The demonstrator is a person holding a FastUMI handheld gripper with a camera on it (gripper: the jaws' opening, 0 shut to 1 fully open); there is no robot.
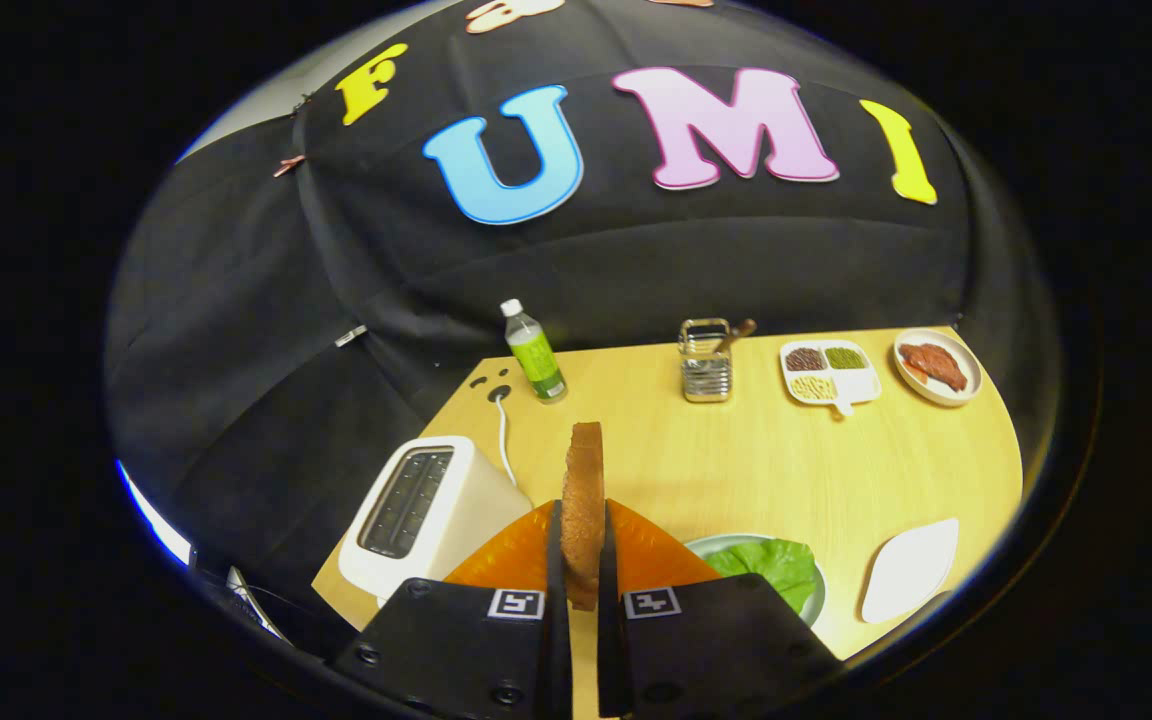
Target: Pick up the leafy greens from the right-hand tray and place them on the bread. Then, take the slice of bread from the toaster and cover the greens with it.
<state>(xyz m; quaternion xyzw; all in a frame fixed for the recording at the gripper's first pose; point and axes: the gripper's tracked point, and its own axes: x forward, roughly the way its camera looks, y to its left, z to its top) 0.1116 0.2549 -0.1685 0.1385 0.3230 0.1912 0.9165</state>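
My gripper [582,560] is shut on a slice of brown bread [583,490], held upright and edge-on between both fingers, lifted above the wooden table [736,470]. The white toaster [426,515] stands to the left of the fingers, its slots dark and empty. Just right of the fingers a round plate [816,600] carries the leafy greens [771,568]; any bread beneath them is hidden. A white tray [911,568] lies further right, bare.
At the table's back stand a green-labelled bottle [535,355], a metal utensil holder [706,365], a white divided dish [829,373] with grains, and a plate of meat [936,366]. The toaster's white cord [503,440] runs to the back.
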